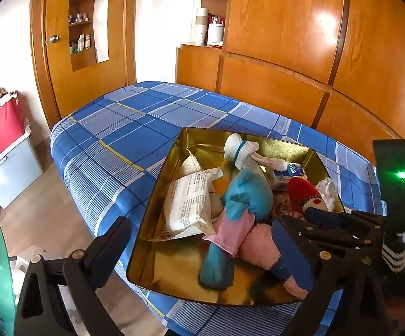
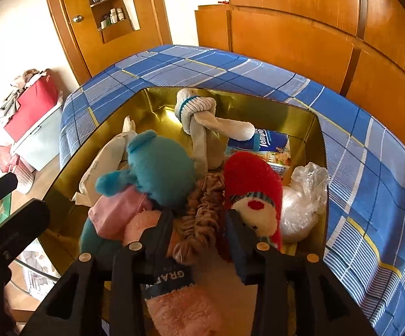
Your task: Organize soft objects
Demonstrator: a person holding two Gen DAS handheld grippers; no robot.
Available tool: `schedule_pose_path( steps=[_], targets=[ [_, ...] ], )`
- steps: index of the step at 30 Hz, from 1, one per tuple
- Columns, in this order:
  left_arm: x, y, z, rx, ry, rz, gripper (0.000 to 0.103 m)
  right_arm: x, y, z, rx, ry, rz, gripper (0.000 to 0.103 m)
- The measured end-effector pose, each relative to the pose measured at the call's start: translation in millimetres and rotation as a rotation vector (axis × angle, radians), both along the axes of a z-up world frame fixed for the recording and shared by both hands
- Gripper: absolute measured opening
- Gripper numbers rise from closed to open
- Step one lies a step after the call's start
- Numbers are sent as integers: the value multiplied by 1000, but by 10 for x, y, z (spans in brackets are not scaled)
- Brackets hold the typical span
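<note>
A gold tin tray (image 1: 174,266) (image 2: 71,184) sits on the blue plaid table (image 1: 113,128) (image 2: 370,145). It holds a teal and pink plush (image 1: 244,196) (image 2: 157,168), a knotted white sock (image 1: 240,148) (image 2: 199,112), a red snowman sock (image 1: 303,193) (image 2: 253,184), a brown scrunchie (image 2: 202,212) and a pink fuzzy cloth (image 1: 261,246) (image 2: 180,308). My right gripper (image 2: 199,229) (image 1: 309,238) reaches into the tray, fingers around the scrunchie and pink cloth. My left gripper (image 1: 202,249) is open, its fingers straddling the tray's near corner.
The tray also holds a white printed packet (image 1: 188,204), a blue tissue pack (image 2: 261,142) and a crumpled plastic bag (image 2: 303,196). Wooden wardrobe panels (image 1: 286,56) stand behind the table. A red and grey storage box (image 1: 3,151) sits on the floor at left.
</note>
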State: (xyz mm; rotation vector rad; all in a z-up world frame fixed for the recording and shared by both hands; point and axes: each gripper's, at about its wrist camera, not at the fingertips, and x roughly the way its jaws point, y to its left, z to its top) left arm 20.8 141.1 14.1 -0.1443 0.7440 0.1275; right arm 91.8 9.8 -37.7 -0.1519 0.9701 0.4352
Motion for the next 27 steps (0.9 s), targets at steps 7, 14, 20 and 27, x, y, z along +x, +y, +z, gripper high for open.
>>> schedule_pose_path(
  steps=[7,14,20,27],
  targets=[
    [-16,-34,19,12,4,3,102,-171,-108,146,23,-61,-43,39],
    [-64,-103,44,42,16,12,103,-385,-346,327,44,-150,-148,61],
    [-178,-219,88,63,-10,14,103,-628,-495,414,-15,-245,-250,62],
    [-321,-333,171,60,-55,6,102,-802,-574,430,-42,-279,-300,62]
  ],
)
